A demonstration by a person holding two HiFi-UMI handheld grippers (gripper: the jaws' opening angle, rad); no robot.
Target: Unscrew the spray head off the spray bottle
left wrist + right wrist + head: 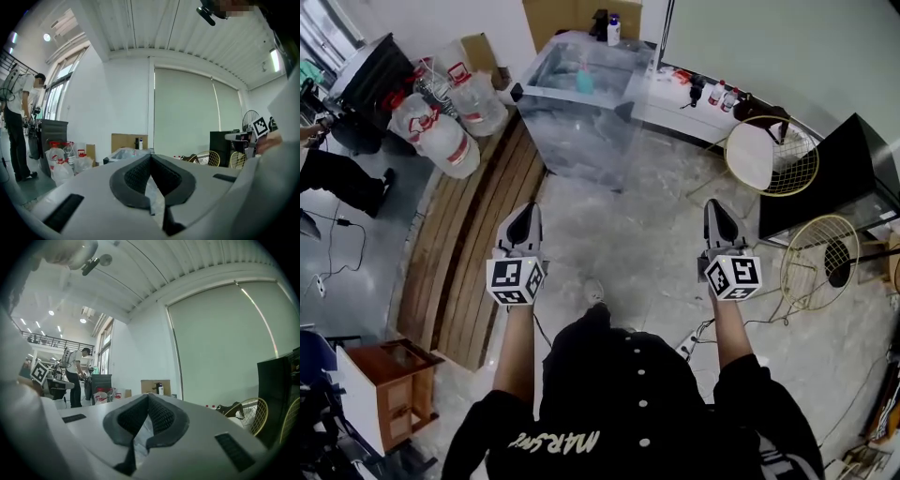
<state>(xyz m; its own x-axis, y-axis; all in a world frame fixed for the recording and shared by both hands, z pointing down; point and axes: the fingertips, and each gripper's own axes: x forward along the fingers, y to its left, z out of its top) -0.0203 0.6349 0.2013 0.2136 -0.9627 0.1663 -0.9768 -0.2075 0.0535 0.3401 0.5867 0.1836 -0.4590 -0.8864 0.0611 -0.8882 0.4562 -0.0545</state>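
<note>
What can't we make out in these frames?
- Teal bottle on the plastic-covered table: head view, too small to tell whether it has a spray head.
- Small bottles on the white counter: head view, too small to identify.
- Bystander: head view, cut off by the left edge.

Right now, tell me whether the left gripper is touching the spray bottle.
Apart. Head view: the left gripper, shut, is over the floor, well short of the spray bottle on the clear table.

The room is bright and evenly lit. Daylight comes through tall windows (pixel 60 89), and ceiling lamps (pixel 51 312) glow. Both gripper views bend strongly toward black rounded corners. The head view is slightly soft, with pale glare on the floor (pixel 628 234).
</note>
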